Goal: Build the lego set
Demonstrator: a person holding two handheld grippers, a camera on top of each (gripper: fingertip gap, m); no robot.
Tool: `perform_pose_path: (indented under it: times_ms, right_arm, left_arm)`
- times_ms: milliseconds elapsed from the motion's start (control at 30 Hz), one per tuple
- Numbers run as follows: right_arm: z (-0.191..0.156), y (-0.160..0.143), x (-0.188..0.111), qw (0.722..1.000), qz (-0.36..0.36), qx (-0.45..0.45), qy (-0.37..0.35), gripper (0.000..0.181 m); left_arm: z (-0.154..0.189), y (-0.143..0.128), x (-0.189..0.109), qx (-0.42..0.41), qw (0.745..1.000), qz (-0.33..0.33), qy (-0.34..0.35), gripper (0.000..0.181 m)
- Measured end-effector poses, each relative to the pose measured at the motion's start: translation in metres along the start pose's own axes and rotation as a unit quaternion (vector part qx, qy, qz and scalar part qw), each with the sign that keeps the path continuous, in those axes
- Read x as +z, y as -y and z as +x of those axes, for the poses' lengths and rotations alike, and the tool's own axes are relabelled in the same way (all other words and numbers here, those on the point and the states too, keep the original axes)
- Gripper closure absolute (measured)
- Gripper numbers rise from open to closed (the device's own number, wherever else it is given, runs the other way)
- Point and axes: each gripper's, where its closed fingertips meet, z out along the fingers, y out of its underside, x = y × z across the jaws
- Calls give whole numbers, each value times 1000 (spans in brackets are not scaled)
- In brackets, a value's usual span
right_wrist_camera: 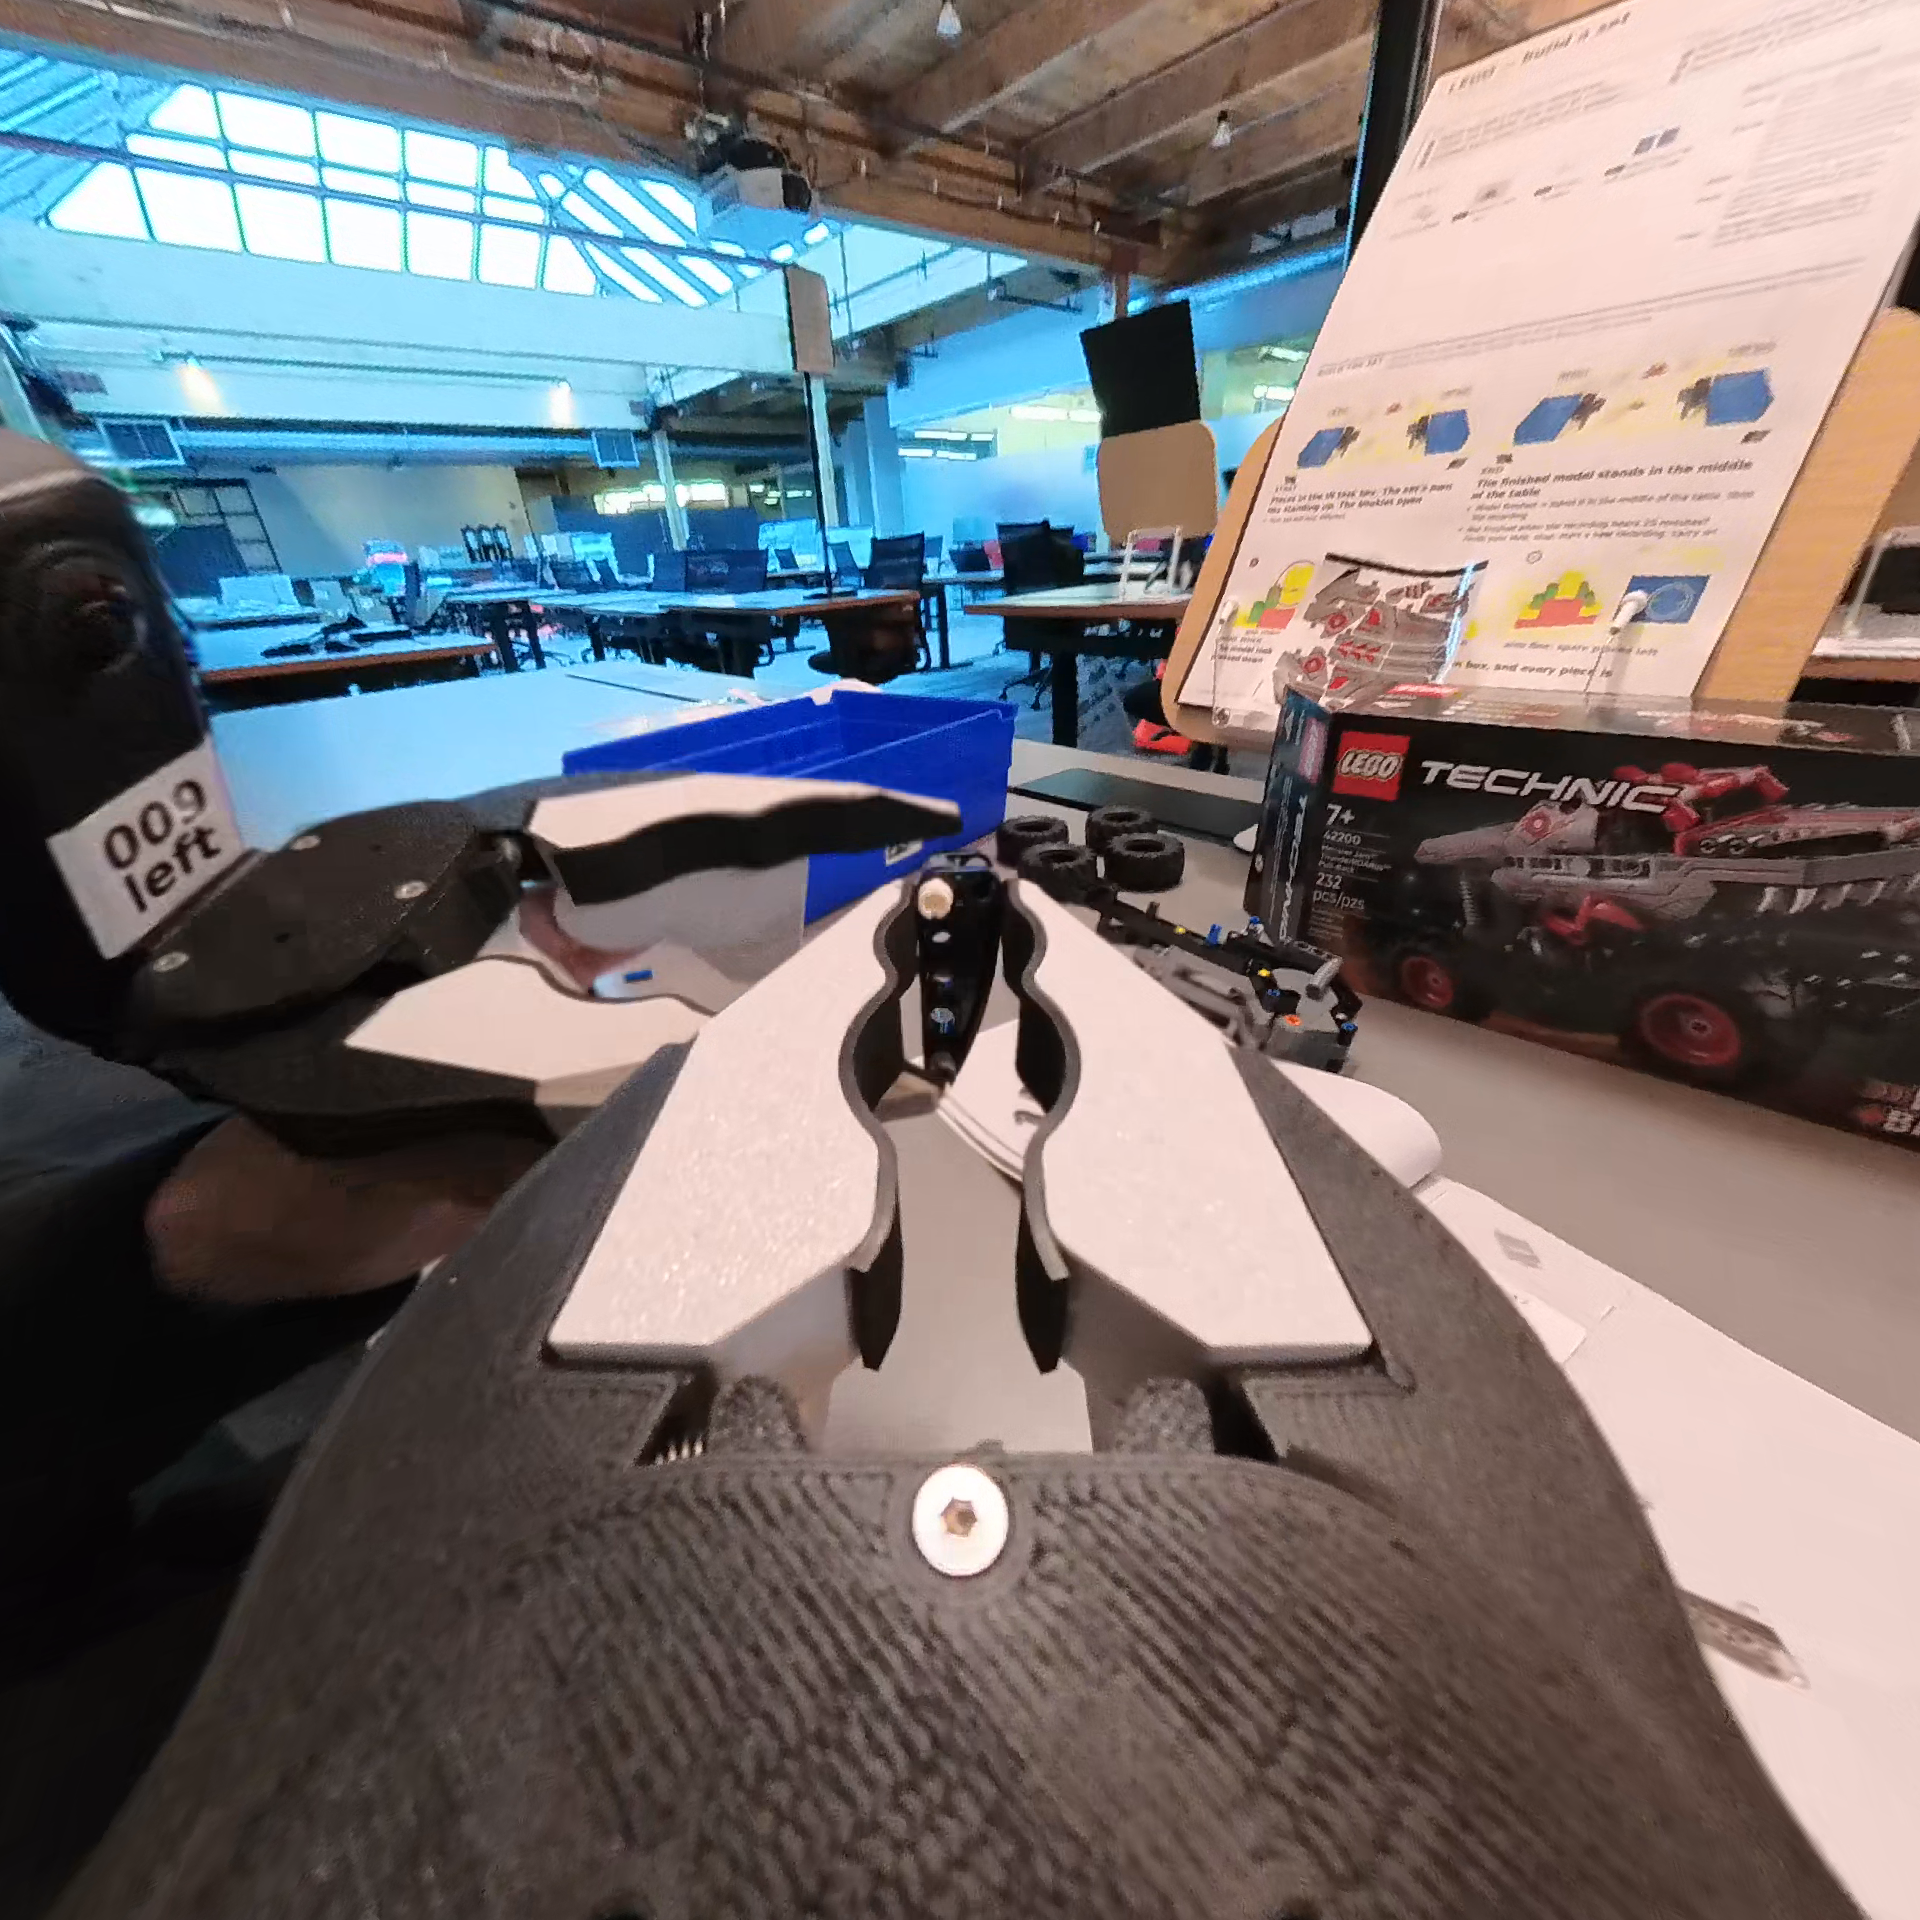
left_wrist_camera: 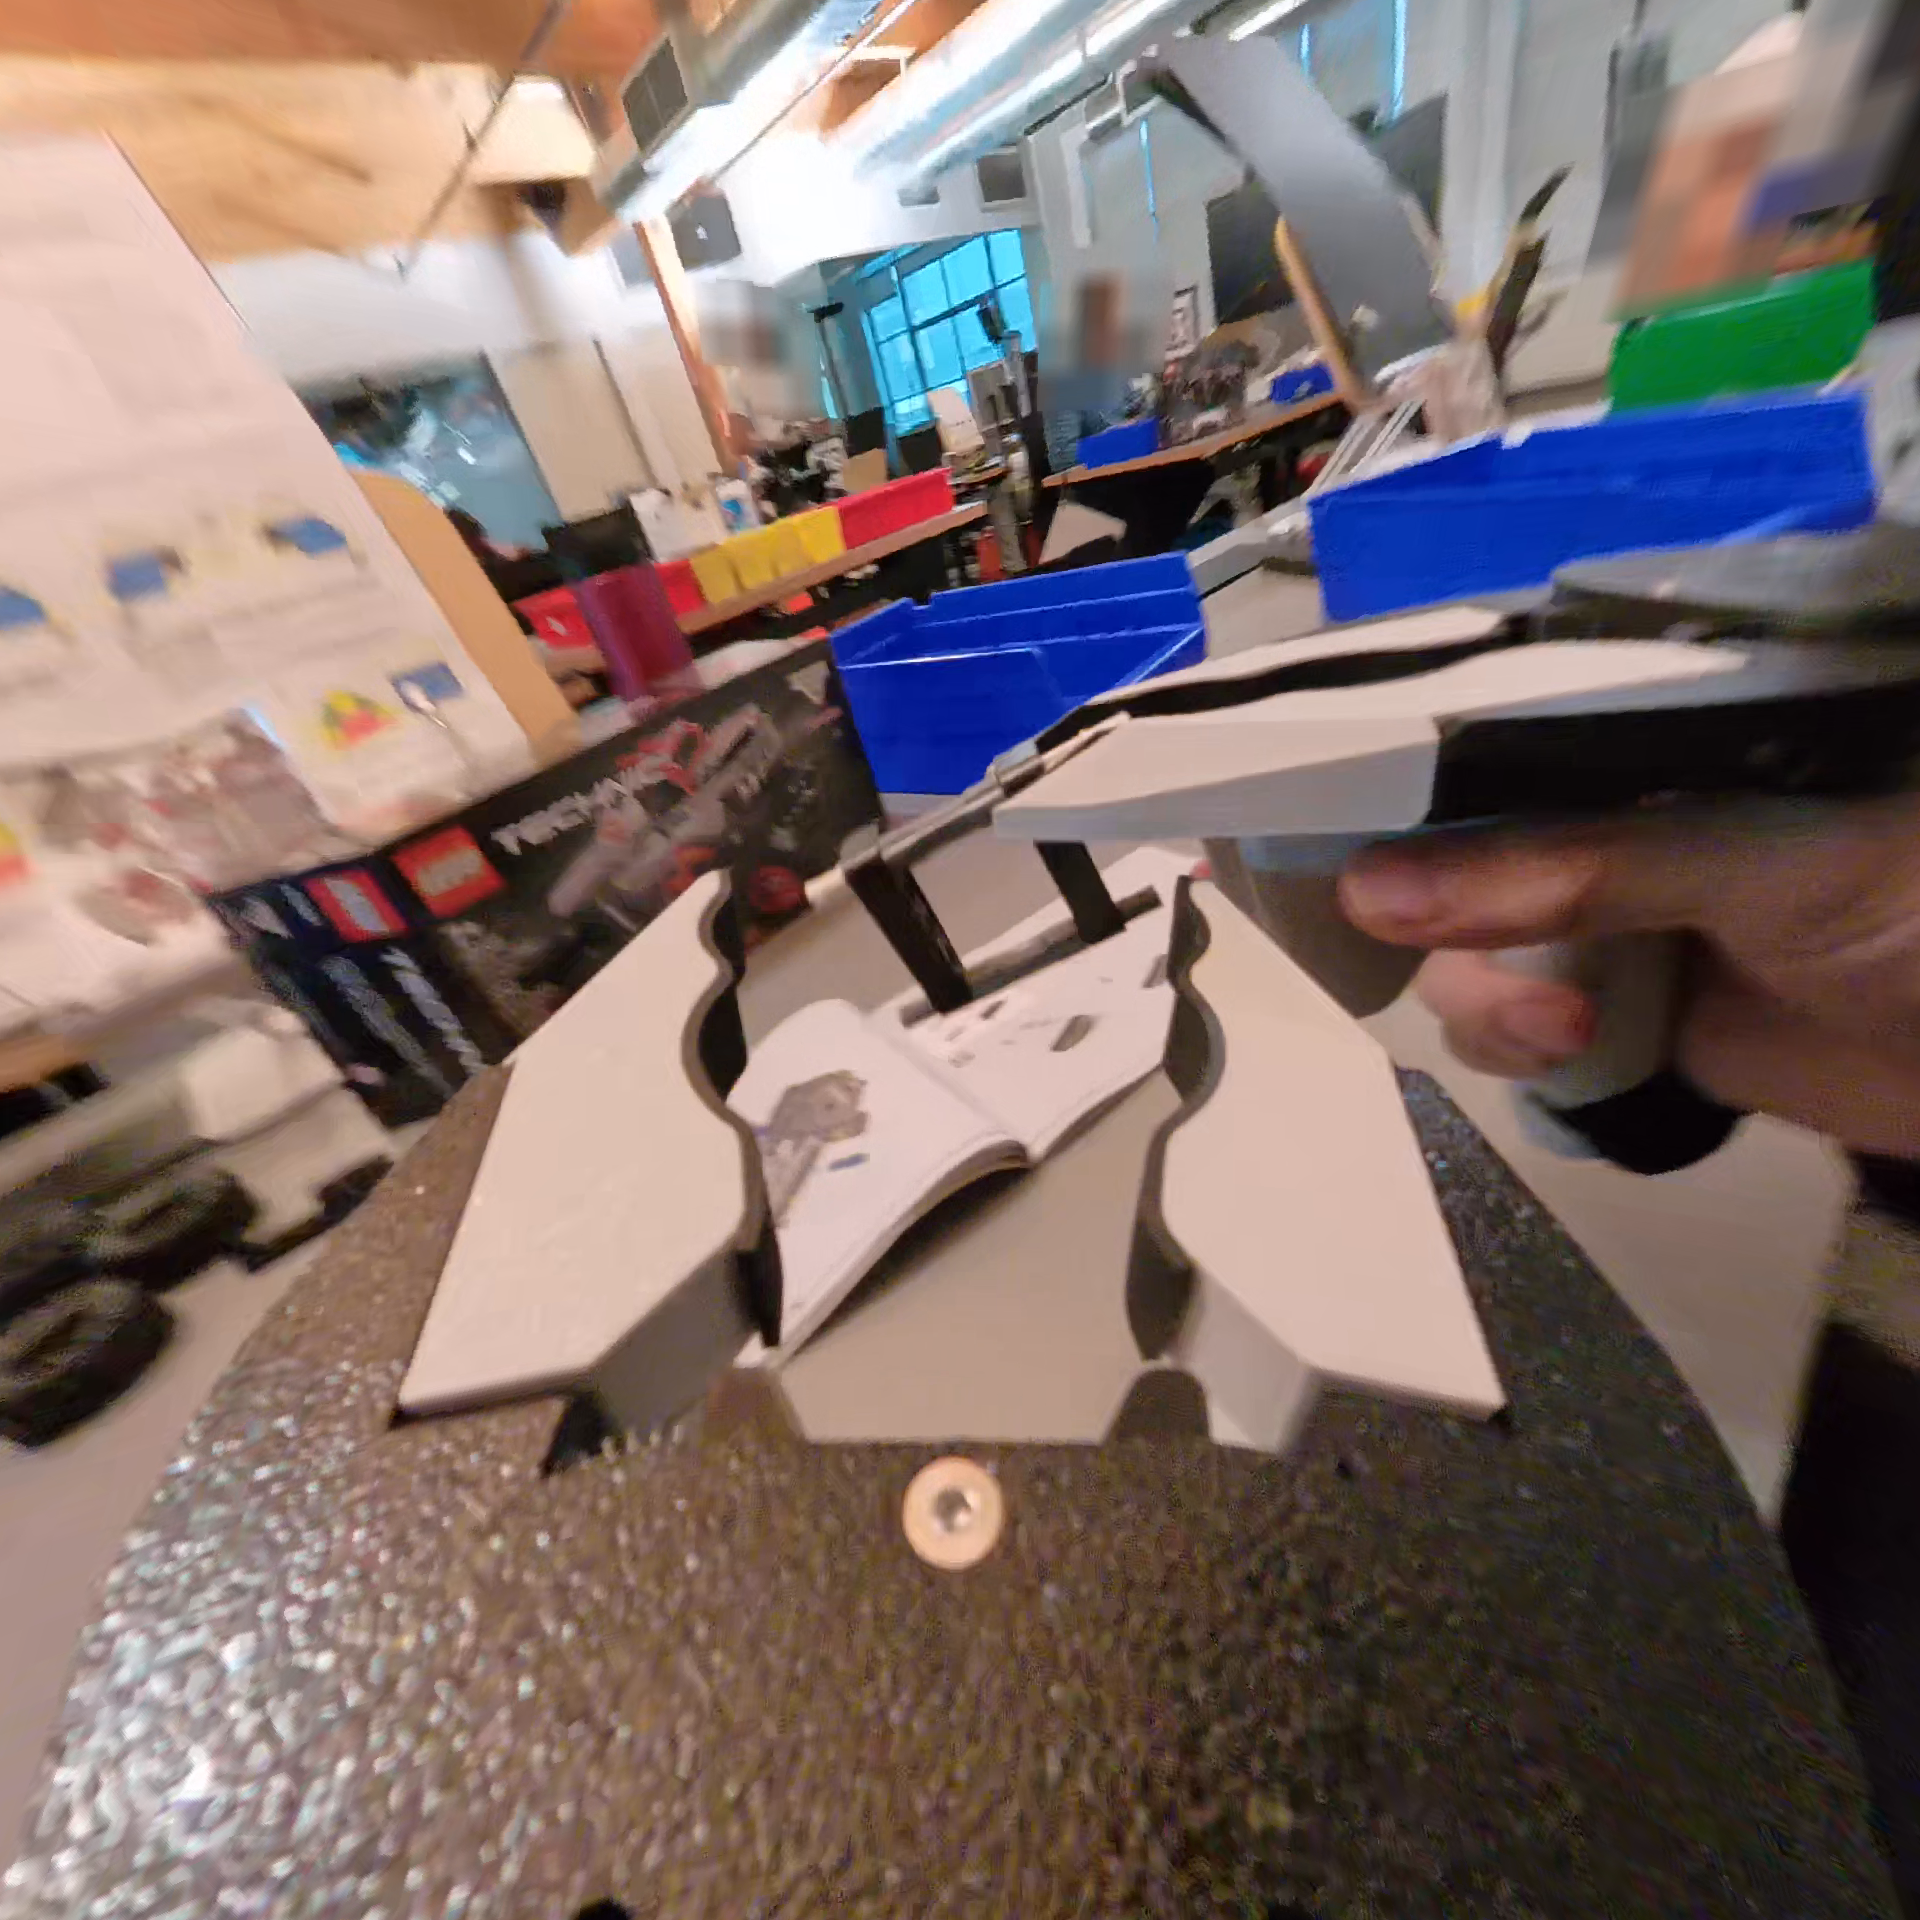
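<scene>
My right gripper (right_wrist_camera: pixel 958 914) is shut on a black Technic beam (right_wrist_camera: pixel 956 977) that has a tan pin (right_wrist_camera: pixel 935 896) at its top. In the left wrist view the right gripper (left_wrist_camera: pixel 1018 779) comes in from the right, held by a hand (left_wrist_camera: pixel 1662 956), with the black piece (left_wrist_camera: pixel 914 935) hanging below its tips. My left gripper (left_wrist_camera: pixel 951 914) is open and empty, just under that piece and above the open instruction booklet (left_wrist_camera: pixel 935 1101). In the right wrist view the left gripper (right_wrist_camera: pixel 821 904) is on the left, jaws apart. A partly built grey and black chassis (right_wrist_camera: pixel 1247 977) lies on the table.
The black set box (right_wrist_camera: pixel 1610 883) stands at the right, with several black tyres (right_wrist_camera: pixel 1091 847) beside it. A blue bin (right_wrist_camera: pixel 831 758) sits behind the grippers, and more blue bins (left_wrist_camera: pixel 987 675) show in the left wrist view. An instruction board (right_wrist_camera: pixel 1558 416) leans behind the box. Both grippers' tips are close together, under 4 cm apart.
</scene>
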Motion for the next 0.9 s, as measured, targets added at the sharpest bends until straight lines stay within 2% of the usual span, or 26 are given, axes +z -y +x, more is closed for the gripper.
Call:
perform_pose_path:
  times_ms: [167,233,300,400,533,700,800,900]
  right_arm:
    - [2,7,-4,999,32,9,16,168]
    - [6,12,-7,999,50,-16,-1,168]
    - [12,15,-11,996,46,-73,-25,168]
    - [13,16,-13,988,42,-144,-38,169]
    - [7,16,-12,973,40,-220,-57,169]
    - [-7,14,-10,931,29,-357,-67,169]
    - [-10,15,-11,909,29,-409,-76,169]
    - [-17,13,-11,881,28,-466,-70,169]
  left_arm:
    - [7,5,0,-150,987,23,-54,103]
    - [12,8,-1,-188,978,28,-89,105]
    - [10,15,-6,-205,971,51,-109,98]
    - [0,25,-12,-185,974,85,-97,96]
    - [5,30,-10,-146,983,63,-93,91]
    - [8,31,-7,-144,984,23,-104,93]
    - [13,26,-7,-132,984,-9,-117,95]
    - [14,26,-8,-120,985,-10,-121,108]
